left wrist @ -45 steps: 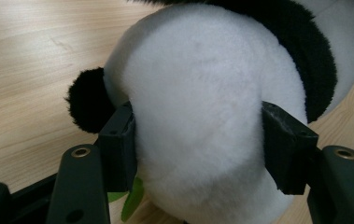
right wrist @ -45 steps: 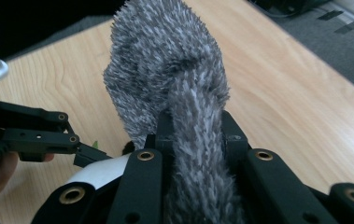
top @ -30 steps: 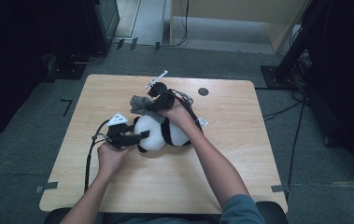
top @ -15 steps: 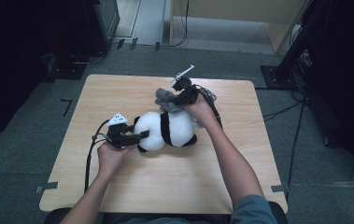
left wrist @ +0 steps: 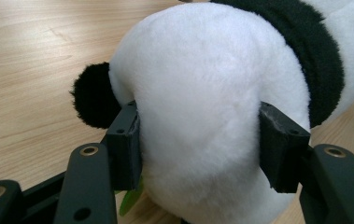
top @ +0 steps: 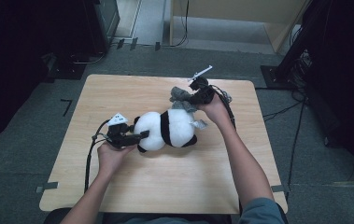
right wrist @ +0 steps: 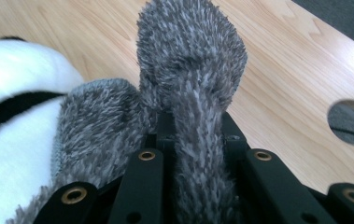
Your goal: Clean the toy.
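1. Squeezing the toy panda [left wrist: 212, 116], the left tongs [left wrist: 200, 144] stand half open with both pads pressed into its white fur.
2. The right tongs [right wrist: 195, 135] are pinched tight on a grey fuzzy cloth [right wrist: 191, 60] (maybe the panda's clothing).
3. The cloth looks nearly pulled off; the panda lies mid-bench [top: 118, 93].

A lab or test room is shown, not a home. A plain wooden counter [top: 165, 186] is set alone on grey carpet [top: 20, 154], with bits of tape stuck at its corners and a round cable hole [right wrist: 350, 122] cut in its top. Black stands [top: 305, 42], dark boxes and loose cables [top: 282, 112] are seen on the floor around it.
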A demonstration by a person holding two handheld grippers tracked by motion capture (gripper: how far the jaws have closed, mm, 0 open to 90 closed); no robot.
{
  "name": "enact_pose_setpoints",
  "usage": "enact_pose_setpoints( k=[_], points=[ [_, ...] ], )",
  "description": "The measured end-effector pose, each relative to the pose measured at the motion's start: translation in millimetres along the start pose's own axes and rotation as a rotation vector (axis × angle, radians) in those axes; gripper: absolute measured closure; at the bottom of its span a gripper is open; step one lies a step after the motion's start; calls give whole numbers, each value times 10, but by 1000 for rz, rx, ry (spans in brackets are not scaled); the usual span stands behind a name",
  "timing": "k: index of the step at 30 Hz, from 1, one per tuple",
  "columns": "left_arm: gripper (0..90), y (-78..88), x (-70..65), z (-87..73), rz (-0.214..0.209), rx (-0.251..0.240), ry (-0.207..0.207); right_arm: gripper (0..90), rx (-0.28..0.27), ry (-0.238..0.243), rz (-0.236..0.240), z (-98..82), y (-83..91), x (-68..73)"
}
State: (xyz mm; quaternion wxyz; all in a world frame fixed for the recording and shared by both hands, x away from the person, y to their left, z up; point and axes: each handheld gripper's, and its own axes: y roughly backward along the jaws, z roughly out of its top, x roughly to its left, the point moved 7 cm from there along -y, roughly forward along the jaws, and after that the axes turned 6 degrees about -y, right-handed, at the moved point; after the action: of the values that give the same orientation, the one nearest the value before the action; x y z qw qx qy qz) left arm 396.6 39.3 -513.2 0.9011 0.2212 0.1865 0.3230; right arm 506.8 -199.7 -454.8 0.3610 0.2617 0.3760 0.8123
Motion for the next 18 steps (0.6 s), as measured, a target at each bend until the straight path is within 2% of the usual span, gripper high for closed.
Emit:
enact_pose_setpoints(
  k=[7,9,13,18],
  points=[
    [411,-1,7,-3,-5,-2,3,769,12,-27,-29,-146,75,-187],
    [410,-2,9,-5,-6,-3,3,769,-6,-32,-27,-132,125,-195],
    [407,-3,9,-6,-7,-6,6,771,-70,-24,-19,-25,269,-138],
    [405,-2,8,-8,-7,-8,4,771,-126,19,5,192,412,59]
  ],
)
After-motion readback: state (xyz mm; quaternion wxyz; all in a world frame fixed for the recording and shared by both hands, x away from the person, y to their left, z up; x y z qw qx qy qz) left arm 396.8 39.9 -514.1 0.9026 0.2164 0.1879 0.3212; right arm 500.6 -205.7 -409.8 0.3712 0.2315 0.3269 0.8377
